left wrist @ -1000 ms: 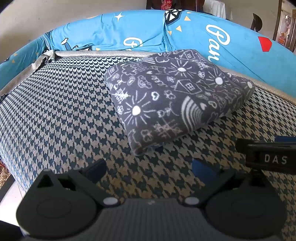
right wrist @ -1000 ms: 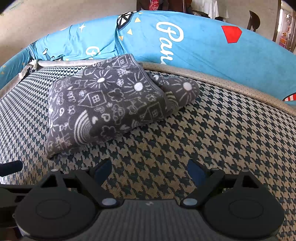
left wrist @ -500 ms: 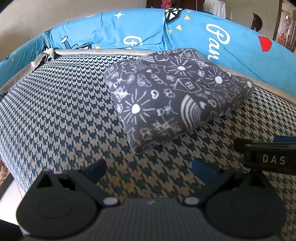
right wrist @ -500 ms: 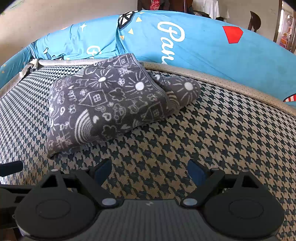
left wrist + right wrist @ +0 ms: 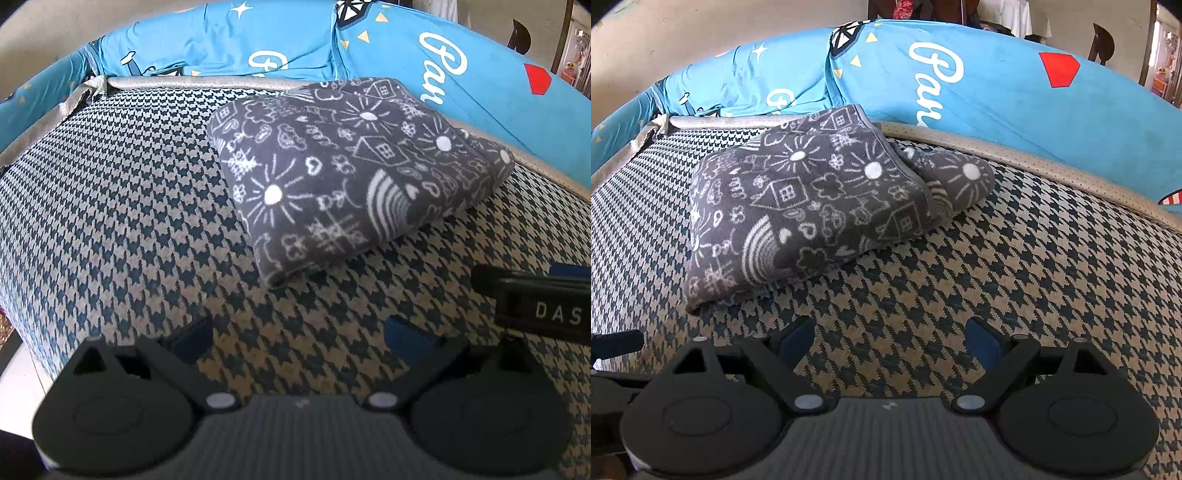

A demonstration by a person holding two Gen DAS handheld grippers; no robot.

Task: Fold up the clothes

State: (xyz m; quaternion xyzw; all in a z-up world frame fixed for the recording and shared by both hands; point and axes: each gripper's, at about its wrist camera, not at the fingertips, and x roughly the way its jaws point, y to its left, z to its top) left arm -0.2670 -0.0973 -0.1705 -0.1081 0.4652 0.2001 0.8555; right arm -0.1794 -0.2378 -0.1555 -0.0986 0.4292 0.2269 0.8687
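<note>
Fleecy grey cloth (image 5: 343, 173) — folded, plump — on houndstooth-weave mattress (image 5: 110, 206).

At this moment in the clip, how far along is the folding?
Done, by the look of it: the grey patterned cloth lies as a compact layered bundle on the houndstooth cushion. In hand: nothing; the left gripper and right gripper are both open, short of the cloth. Left: perhaps squaring the offset layer at the bundle's far end; no other unfolded garment is in view.
</note>
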